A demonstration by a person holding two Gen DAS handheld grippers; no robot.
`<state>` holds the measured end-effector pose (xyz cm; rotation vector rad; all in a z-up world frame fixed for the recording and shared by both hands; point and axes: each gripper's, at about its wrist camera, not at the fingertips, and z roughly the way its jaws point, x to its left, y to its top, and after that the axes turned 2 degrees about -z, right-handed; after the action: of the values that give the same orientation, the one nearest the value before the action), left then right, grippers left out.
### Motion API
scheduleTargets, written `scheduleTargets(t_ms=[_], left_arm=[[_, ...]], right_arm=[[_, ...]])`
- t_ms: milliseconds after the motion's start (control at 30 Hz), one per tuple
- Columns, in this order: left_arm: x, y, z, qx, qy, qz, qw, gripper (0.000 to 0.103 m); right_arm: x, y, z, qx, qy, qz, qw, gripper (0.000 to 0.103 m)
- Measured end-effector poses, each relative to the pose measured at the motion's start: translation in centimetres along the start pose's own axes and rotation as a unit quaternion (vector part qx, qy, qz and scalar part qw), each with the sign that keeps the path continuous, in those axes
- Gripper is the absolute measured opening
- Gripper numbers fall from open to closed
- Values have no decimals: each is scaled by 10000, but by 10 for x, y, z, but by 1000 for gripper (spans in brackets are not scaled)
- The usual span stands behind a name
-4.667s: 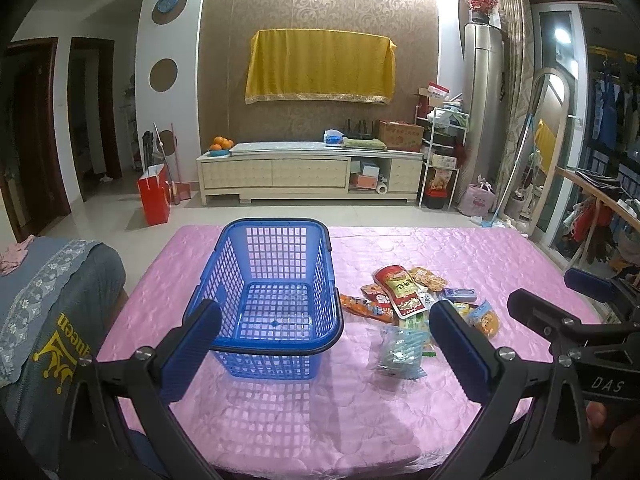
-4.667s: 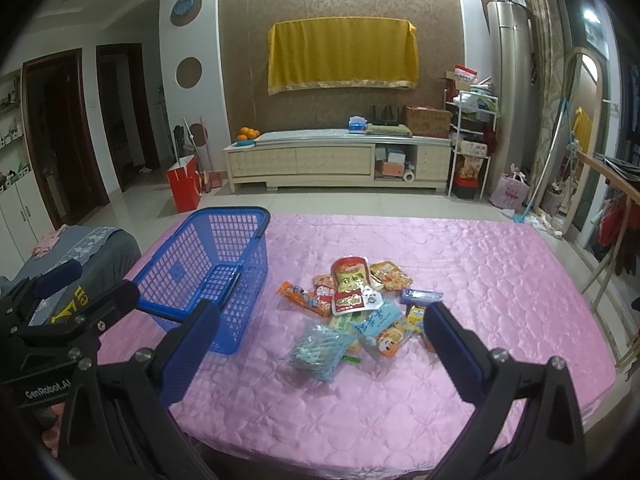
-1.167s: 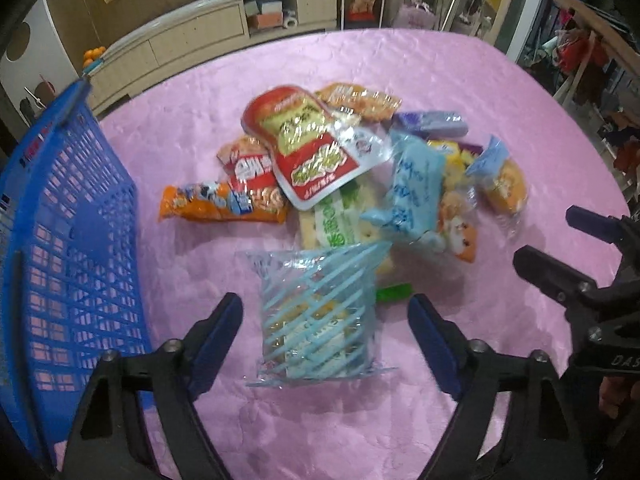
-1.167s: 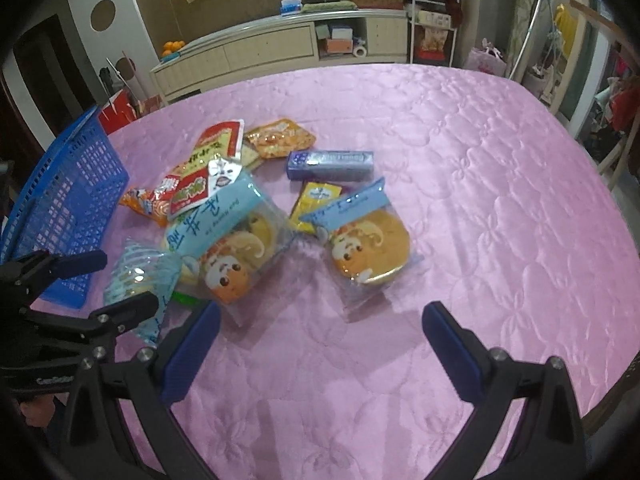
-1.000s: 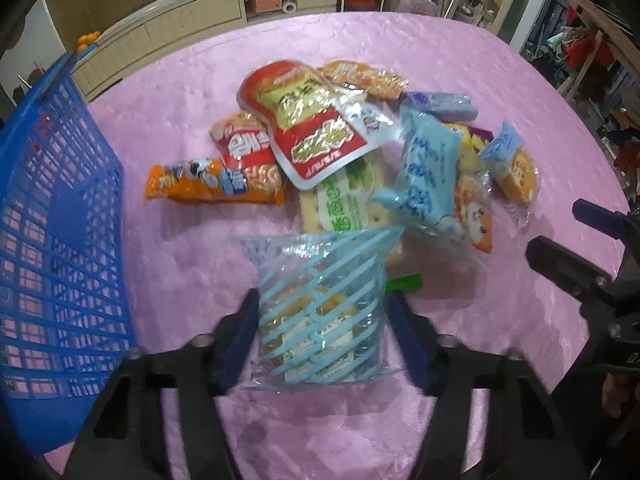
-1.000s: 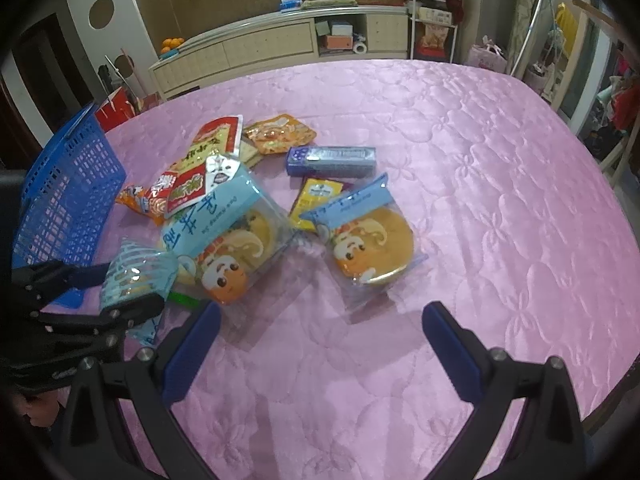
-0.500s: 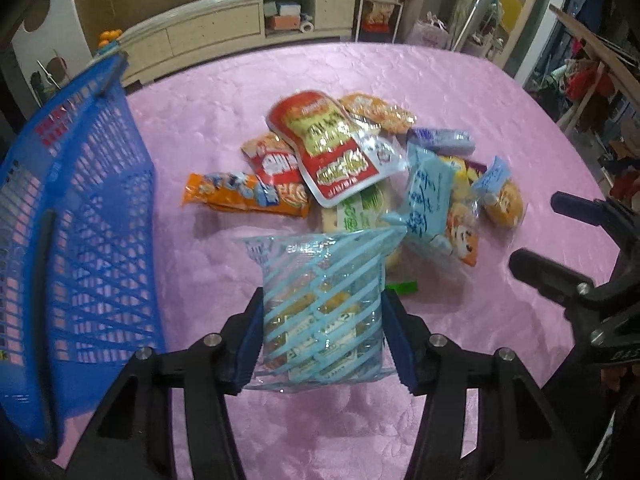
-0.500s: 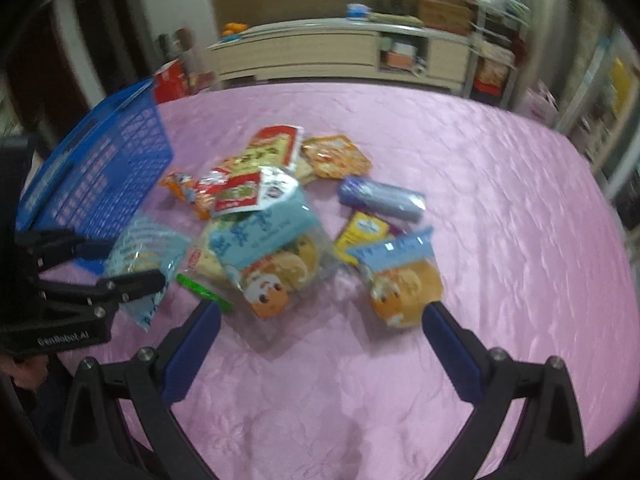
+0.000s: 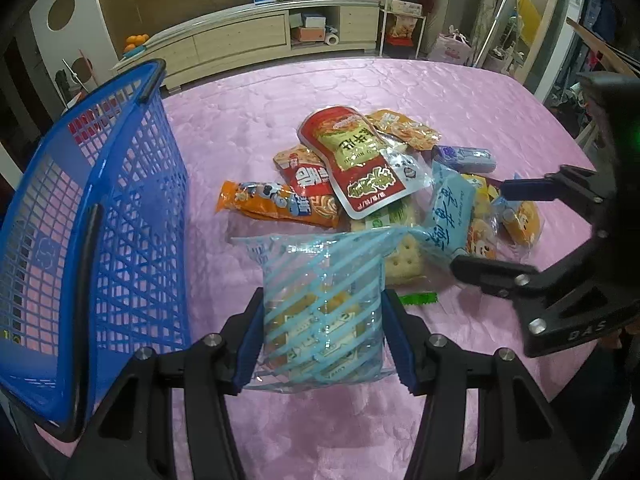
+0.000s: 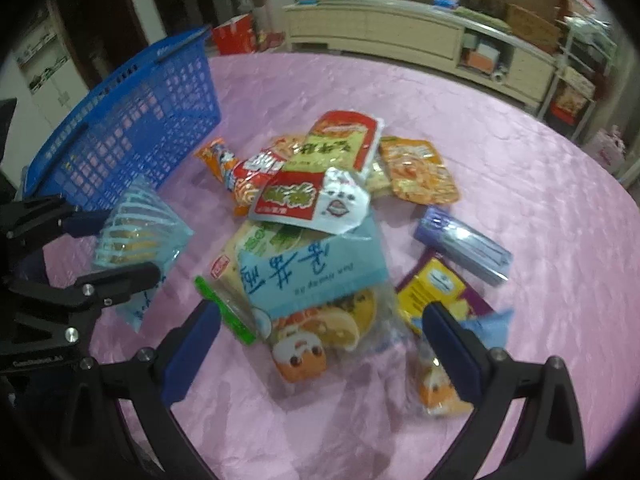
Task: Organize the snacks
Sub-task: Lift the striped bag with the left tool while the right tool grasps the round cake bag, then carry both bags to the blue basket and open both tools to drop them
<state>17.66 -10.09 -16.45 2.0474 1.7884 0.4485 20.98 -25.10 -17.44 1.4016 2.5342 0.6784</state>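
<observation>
The blue basket (image 9: 100,216) walls off my left side. Ahead, the snack pile (image 9: 360,184) blocks the middle; bare pink tablecloth (image 10: 520,152) lies open beyond.

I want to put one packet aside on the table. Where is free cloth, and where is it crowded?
Bare pink cloth lies beyond and right of the purple packet, and in a strip between the blue basket and the orange packet. The centre is crowded: the snack pile overlaps itself.
</observation>
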Motion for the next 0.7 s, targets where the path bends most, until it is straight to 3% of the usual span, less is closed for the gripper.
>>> scheduleTargets(t_ms=[133,233,267,333,367,700], left_arm=[[-2,2,5,6,30,32,10000,53],[-4,1,8,40,46,52,10000,53],[-4,1,9,44,27,60,10000,53],[-5,1,8,33,15,70,10000,53],[-5,1,5,15,8,72,10000,53],[-4,4,-46,-493,-157,72,9986,53]], right_arm=[[-4,7,16,137,-85,-229,9996,102],[-10,10,29,327,145,-272,9990,102],[-10,11,31,348,180,-303,9988,99],[-7,9,34,304,236,-440,9983,79],[-5,9,33,270,237,-445,9984,77],[4,0,-45,-432,206,-75,9988,76]])
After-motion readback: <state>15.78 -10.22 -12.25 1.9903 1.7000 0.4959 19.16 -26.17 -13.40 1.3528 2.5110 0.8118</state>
